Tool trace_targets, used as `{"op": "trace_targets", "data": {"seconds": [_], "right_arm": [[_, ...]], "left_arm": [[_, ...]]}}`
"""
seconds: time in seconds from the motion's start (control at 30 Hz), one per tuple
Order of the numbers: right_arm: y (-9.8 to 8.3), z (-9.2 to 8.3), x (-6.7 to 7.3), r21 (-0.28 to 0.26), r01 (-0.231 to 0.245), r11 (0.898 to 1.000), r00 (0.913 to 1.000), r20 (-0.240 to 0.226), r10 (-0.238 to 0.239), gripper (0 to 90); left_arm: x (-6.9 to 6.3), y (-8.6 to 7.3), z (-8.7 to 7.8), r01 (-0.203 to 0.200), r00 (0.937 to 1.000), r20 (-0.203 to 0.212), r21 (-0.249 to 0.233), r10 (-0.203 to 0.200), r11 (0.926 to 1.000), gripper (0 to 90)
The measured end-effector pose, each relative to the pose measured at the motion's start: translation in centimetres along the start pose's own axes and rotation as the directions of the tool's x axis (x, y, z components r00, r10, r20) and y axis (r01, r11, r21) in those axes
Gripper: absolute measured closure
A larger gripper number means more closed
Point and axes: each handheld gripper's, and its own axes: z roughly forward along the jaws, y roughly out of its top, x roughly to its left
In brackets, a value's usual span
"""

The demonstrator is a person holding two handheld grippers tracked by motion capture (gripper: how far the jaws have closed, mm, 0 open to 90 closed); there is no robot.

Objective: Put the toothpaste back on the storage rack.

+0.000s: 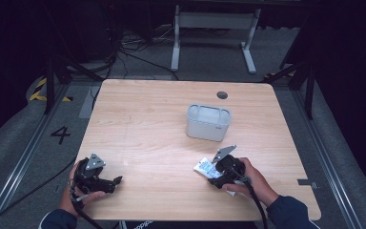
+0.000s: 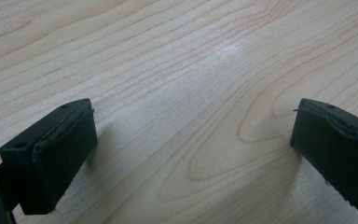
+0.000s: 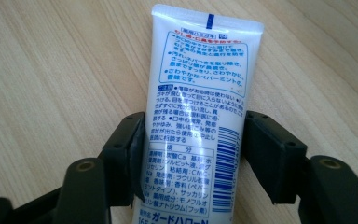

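The right tool (image 3: 193, 154) clamps a white plastic tube (image 3: 200, 112) of toothpaste between its 2 black jaws, flat crimped end pointing toward 12 o'clock in the right gripper view. It lies on the pale wood-grain worktop (image 1: 143, 124), with a grey rounded-corner container (image 1: 208, 122) at its 12 o'clock. The left tool (image 2: 193, 149) rests with jaws spread wide over bare wood.

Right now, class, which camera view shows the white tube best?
The right gripper view: the white tube lies flat on the table with its blue print and barcode readable, the right gripper closed on its sides. The high view shows the tube small and partly covered by that gripper.
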Motion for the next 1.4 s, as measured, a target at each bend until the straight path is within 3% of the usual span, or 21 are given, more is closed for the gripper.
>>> {"op": "trace_targets", "data": {"seconds": [0.43, 0.67, 1.03, 1.4], "right_arm": [[0.5, -0.1, 0.0, 0.028, 0.025, 0.999, 0.9996, -0.016, -0.024, 48.6], [1.3, 0.0, -0.1, 0.067, 0.018, 0.998, 0.9995, -0.026, -0.016, 40.4], [2.8, 0.8, 0.0, 0.119, 0.026, 0.993, 0.9996, -0.011, -0.025, 38.8], [4.0, 1.1, -0.1, 0.208, 0.089, 0.974, 0.9957, -0.043, -0.082, 42.9]], "left_arm": [[0.0, 0.0, 0.0, 0.000, 1.0000, 0.000, 0.000, 0.000, 1.0000, 0.9], [0.0, 0.0, 0.0, 0.000, 1.0000, 0.000, 0.000, 0.000, 1.0000, 0.9], [0.0, 0.0, 0.0, 0.000, 1.0000, 0.000, 0.000, 0.000, 1.0000, 0.9], [0.0, 0.0, 0.0, 0.000, 1.0000, 0.000, 0.000, 0.000, 1.0000, 0.9]]}}
